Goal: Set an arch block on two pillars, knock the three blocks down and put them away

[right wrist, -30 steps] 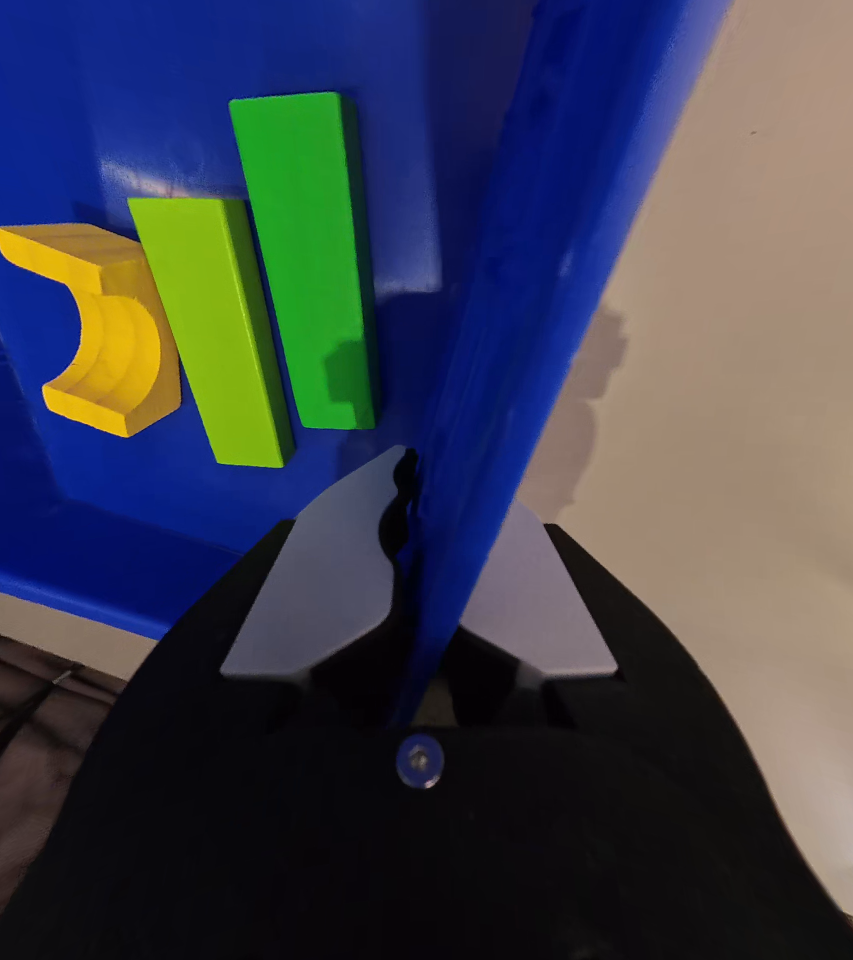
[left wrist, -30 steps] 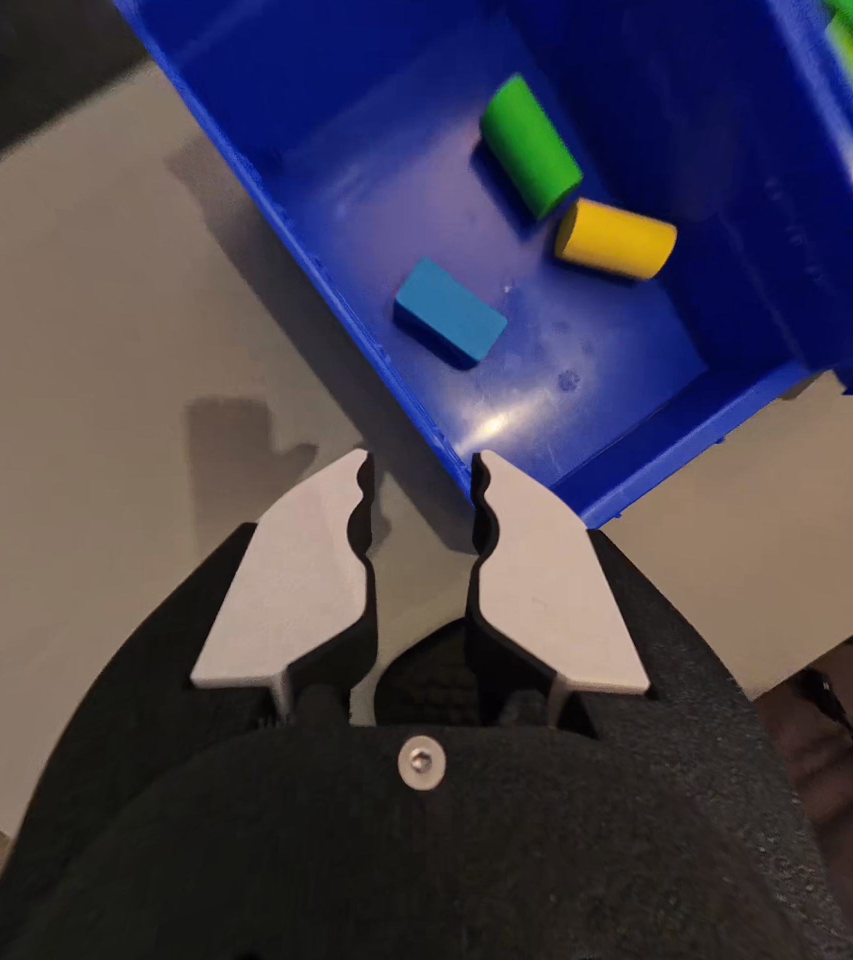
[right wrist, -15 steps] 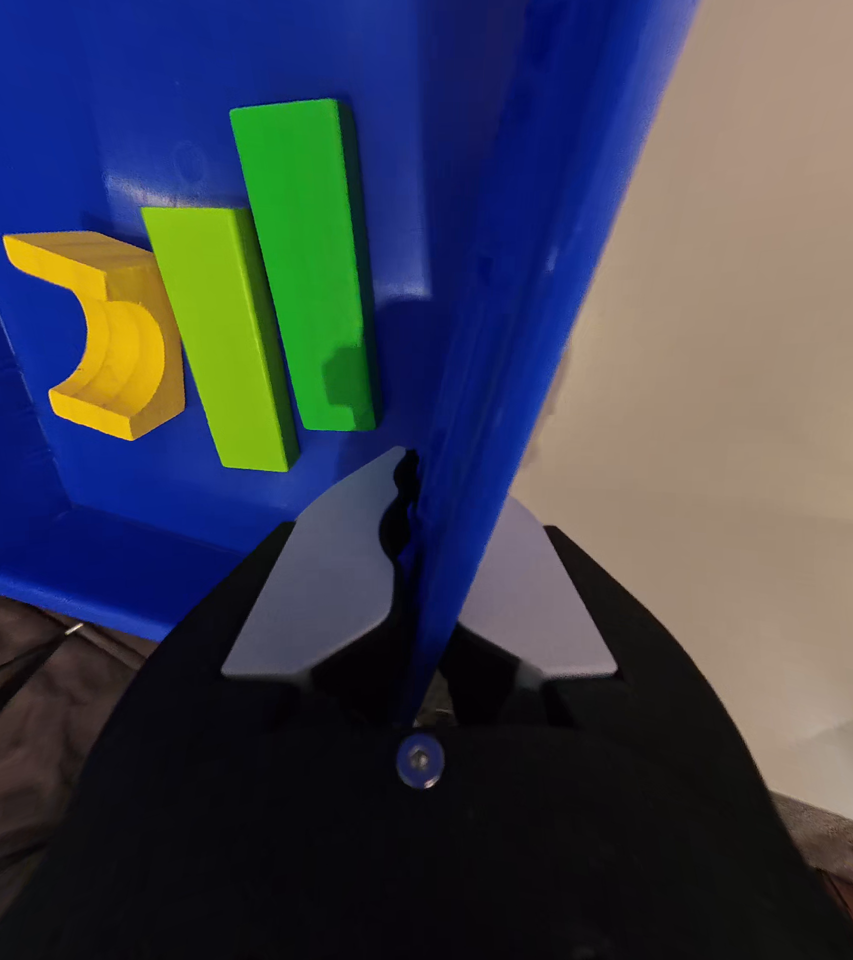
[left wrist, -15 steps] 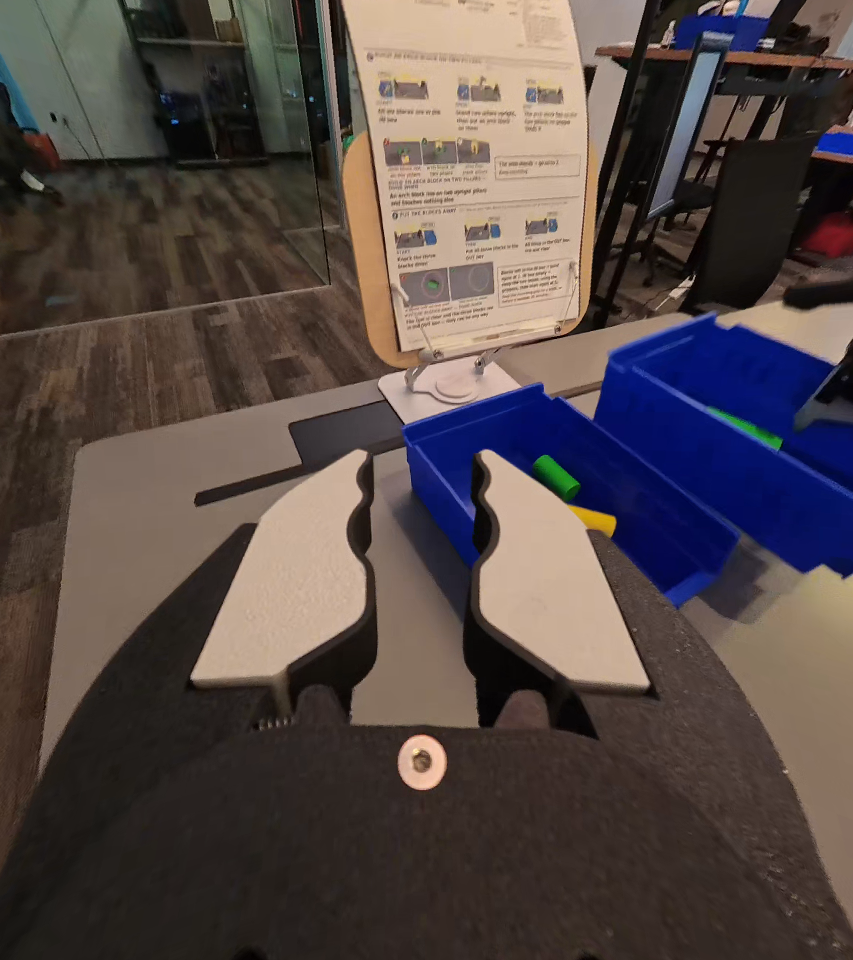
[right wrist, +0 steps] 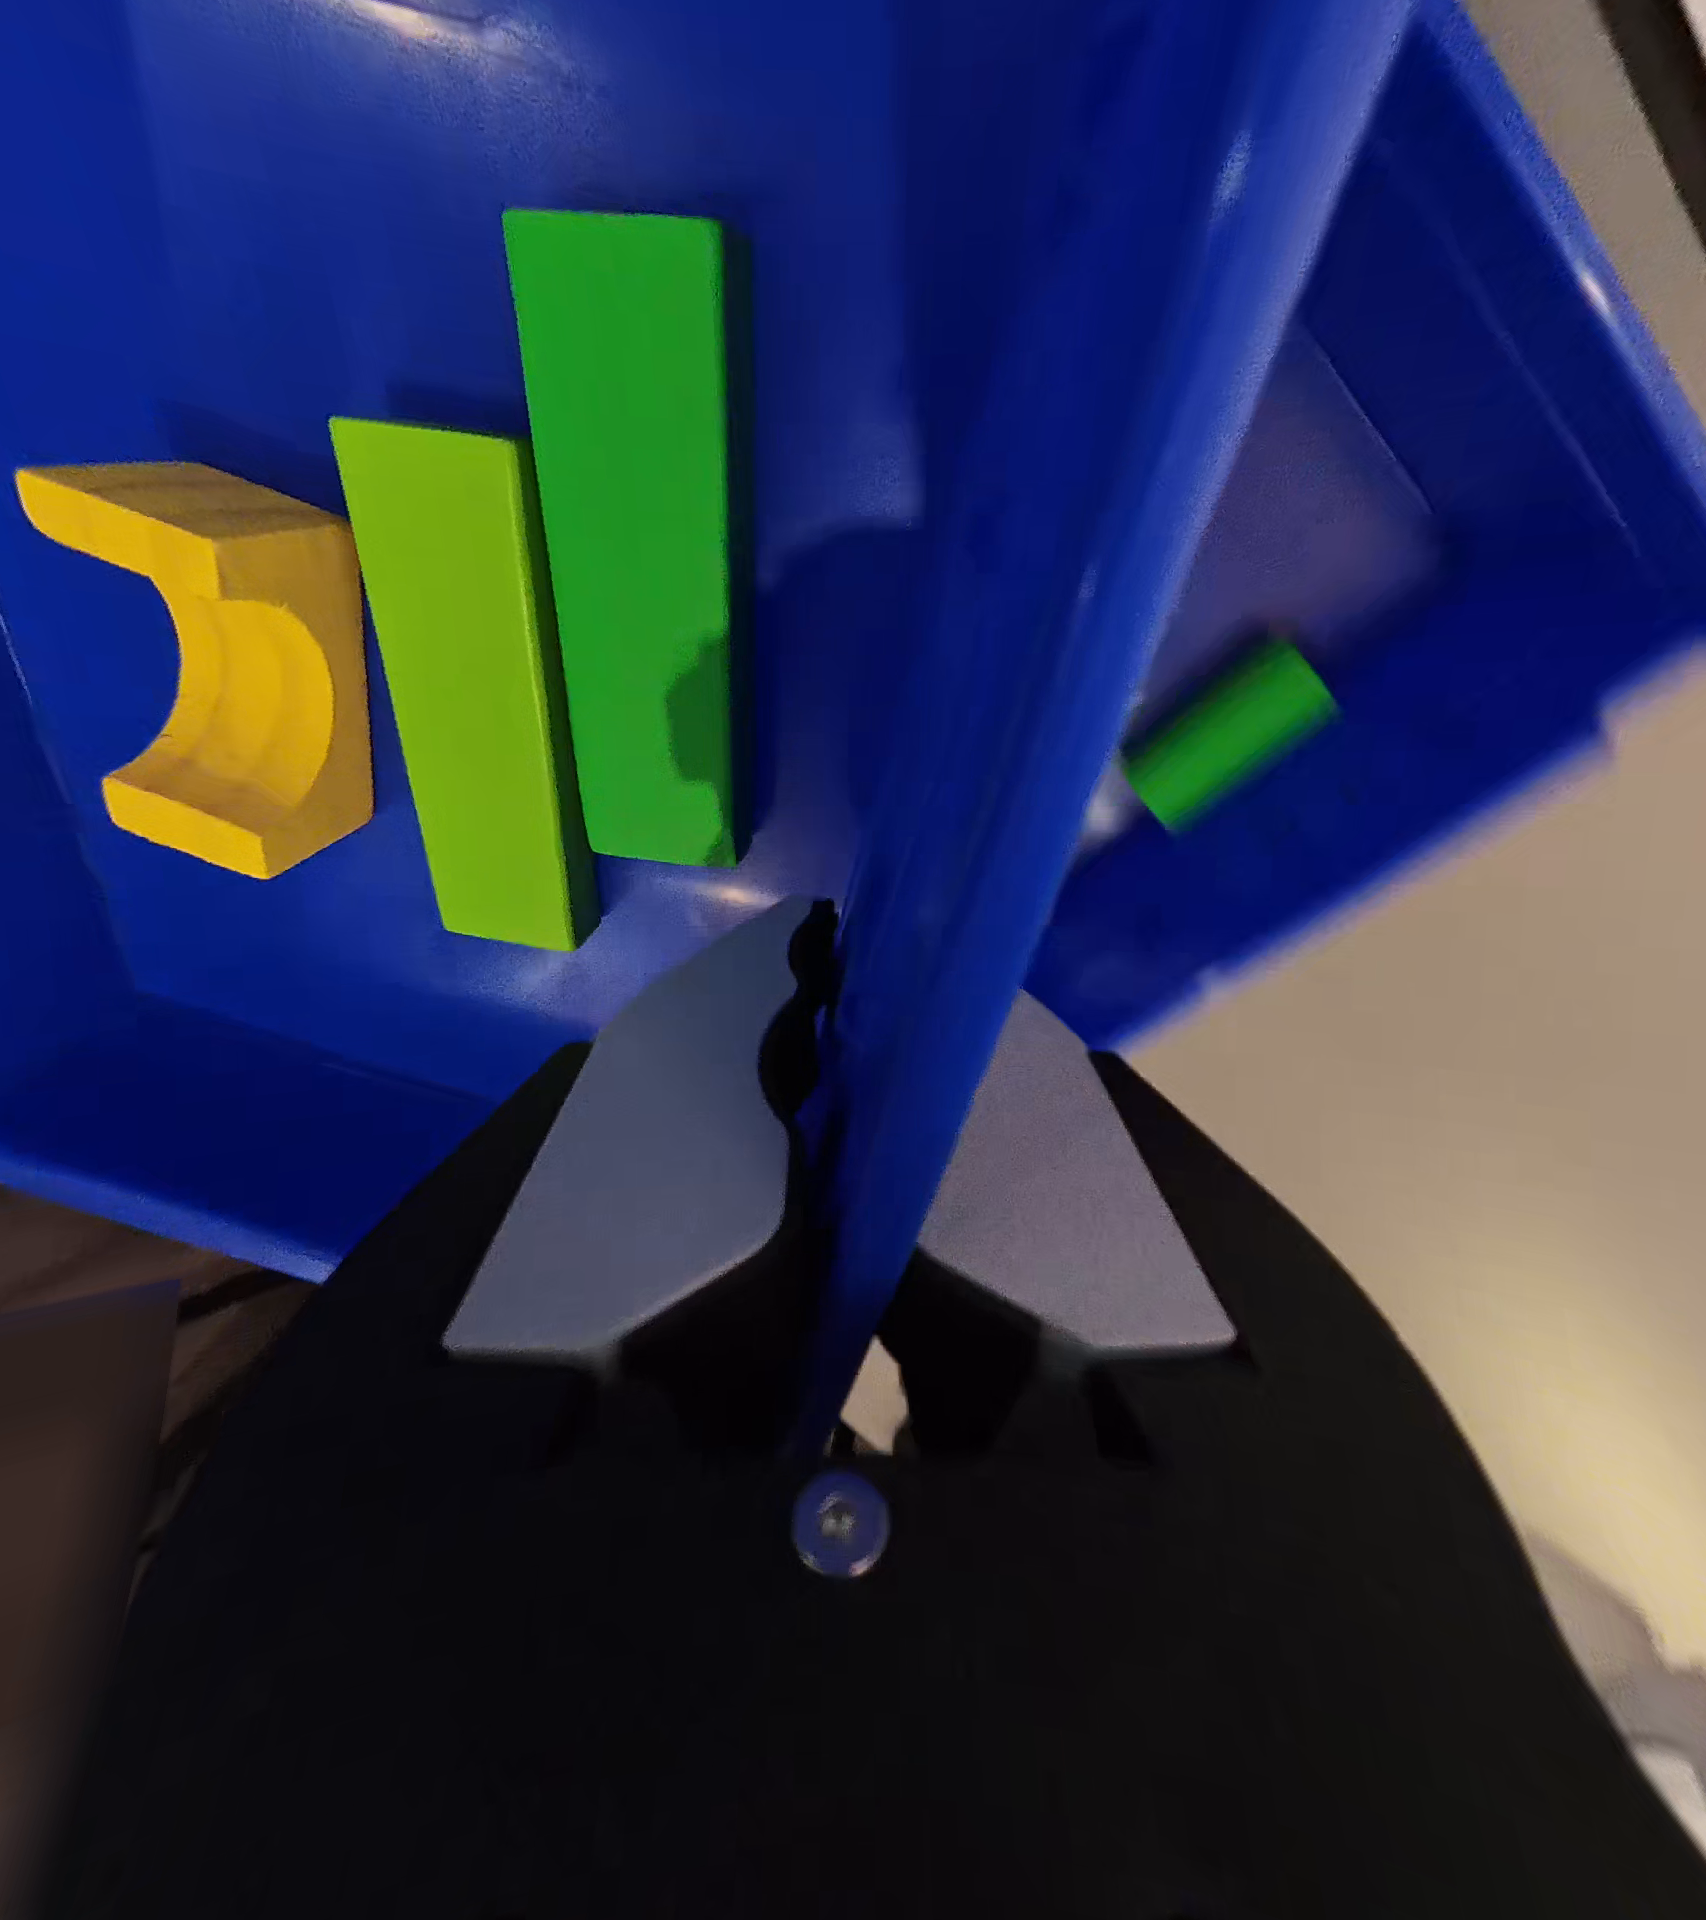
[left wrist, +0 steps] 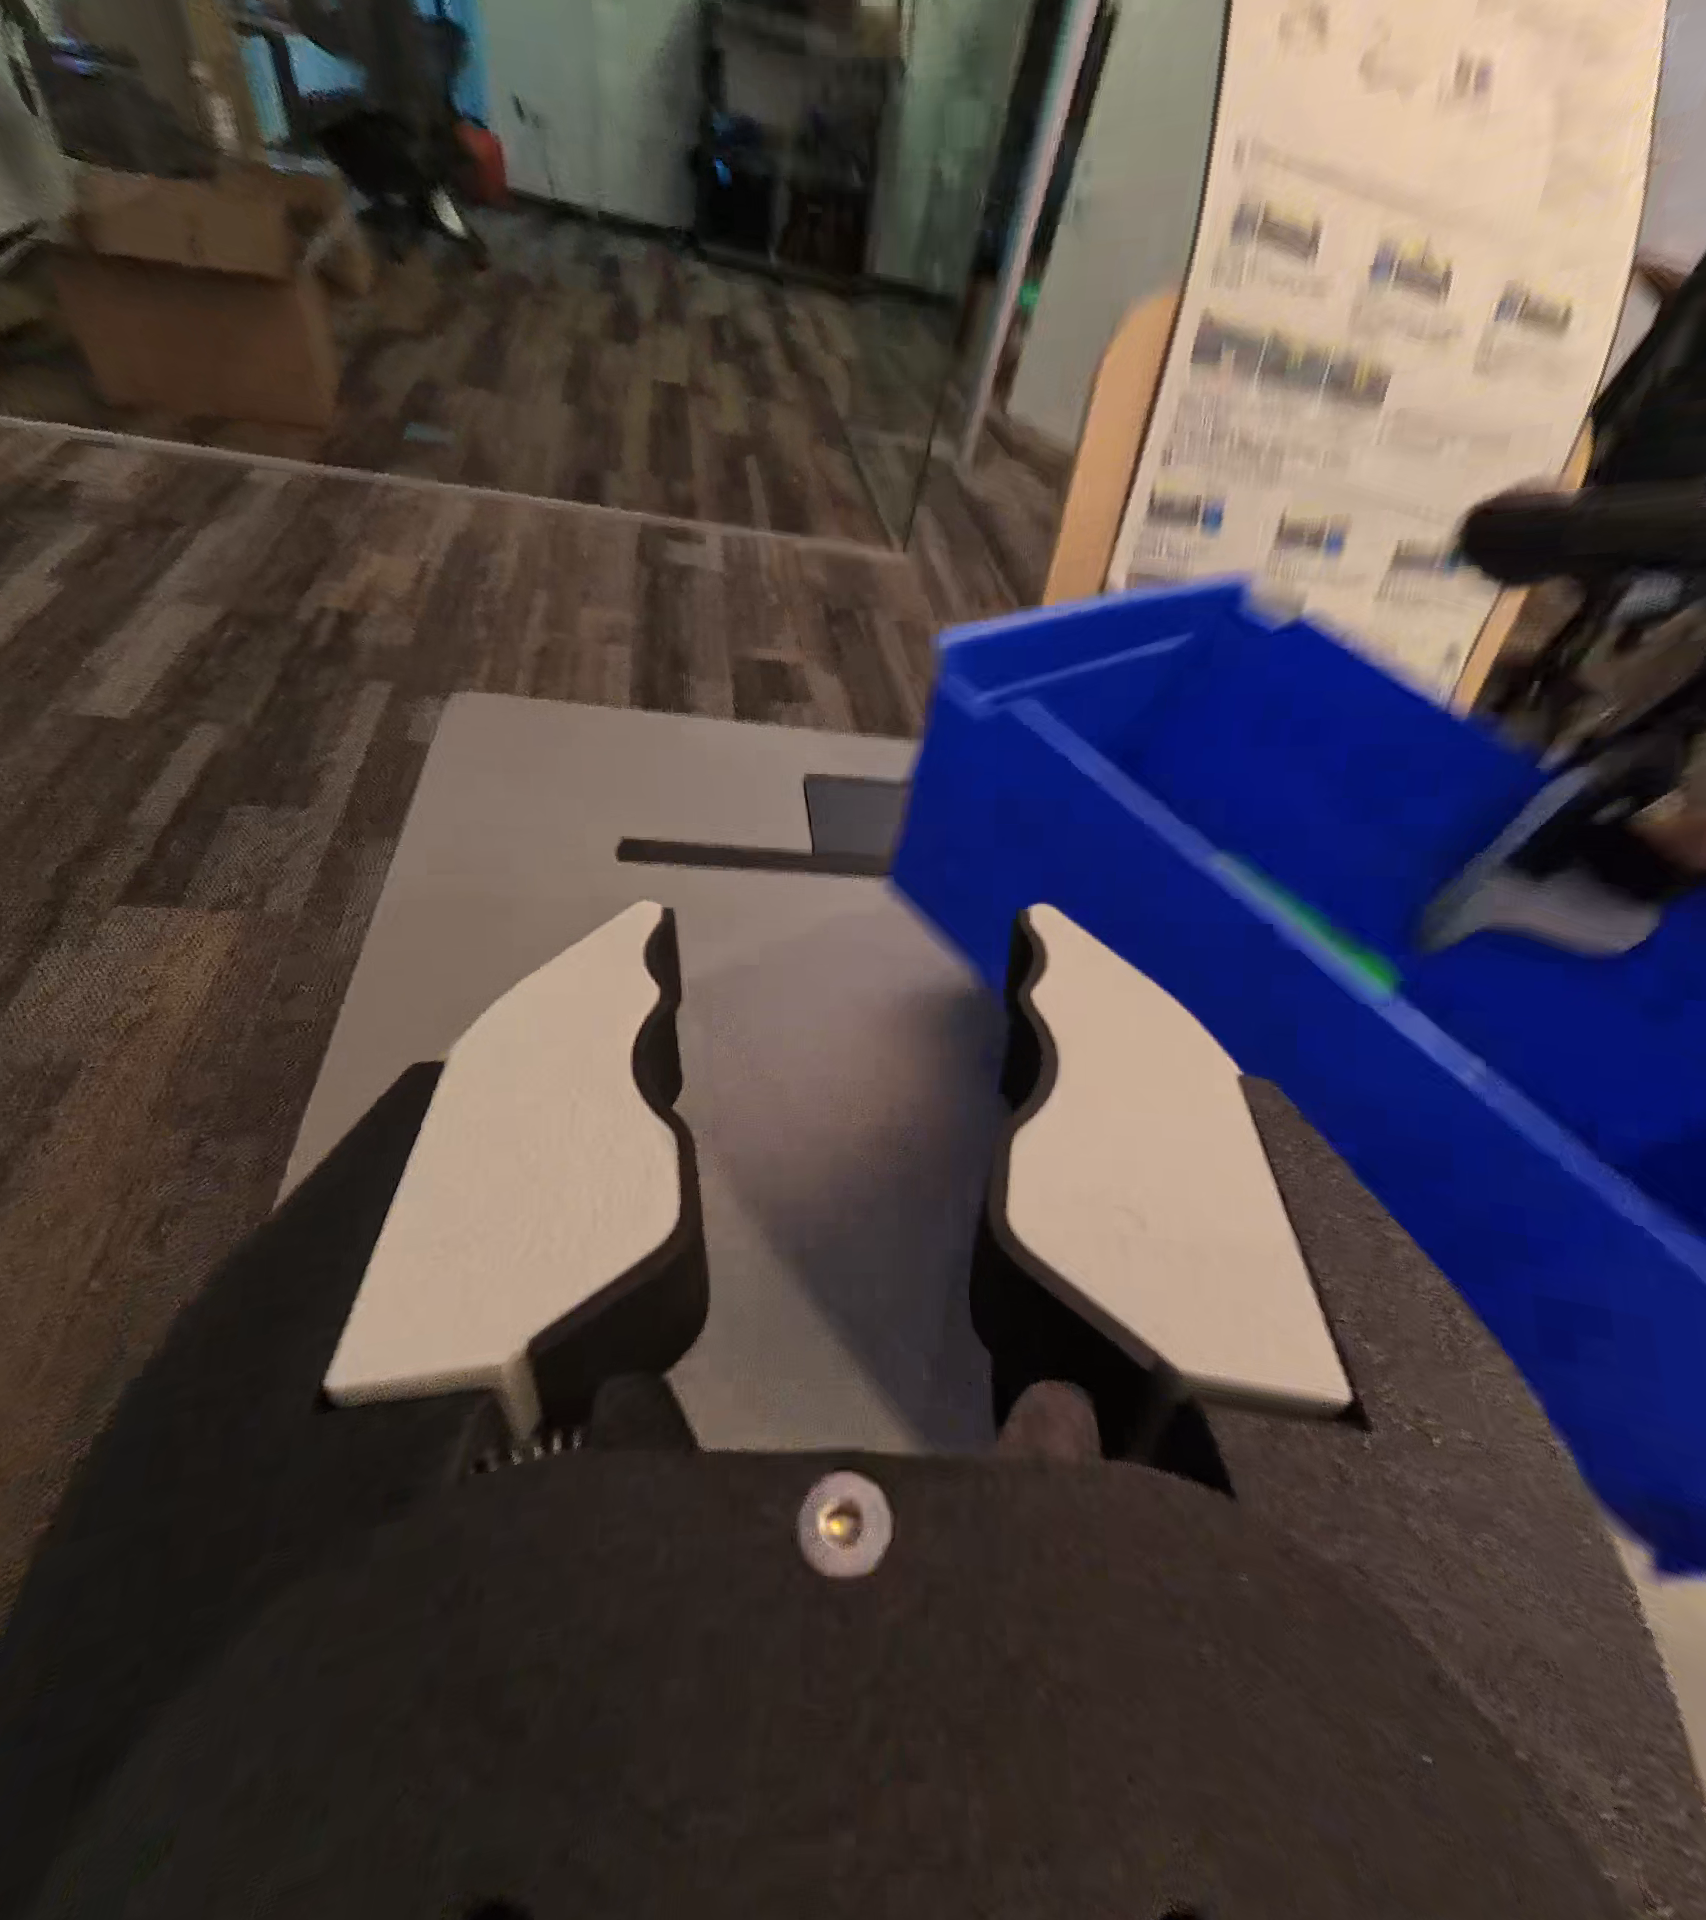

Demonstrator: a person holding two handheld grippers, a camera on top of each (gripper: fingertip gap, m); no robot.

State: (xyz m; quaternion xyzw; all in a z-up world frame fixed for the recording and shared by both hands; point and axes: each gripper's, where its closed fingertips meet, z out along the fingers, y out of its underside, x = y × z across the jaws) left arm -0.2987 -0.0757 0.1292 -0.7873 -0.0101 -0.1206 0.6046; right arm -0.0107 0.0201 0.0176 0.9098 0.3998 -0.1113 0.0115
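Two blue bins – near bin (right wrist: 205,1143), far bin (right wrist: 1555,499). Three green blocks – two flat bars (right wrist: 620,520) (right wrist: 464,675), one cylinder (right wrist: 1228,732). One yellow arch (right wrist: 236,665). Two grippers (left wrist: 841,997) (right wrist: 833,997).

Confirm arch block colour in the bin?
Yellow: the arch block lies in the blue bin, clearest in the right wrist view.

Bare grey tabletop (left wrist: 558,790) lies open ahead of the left gripper (left wrist: 841,961). A blue plastic bin (left wrist: 1192,935) blocks its right side.
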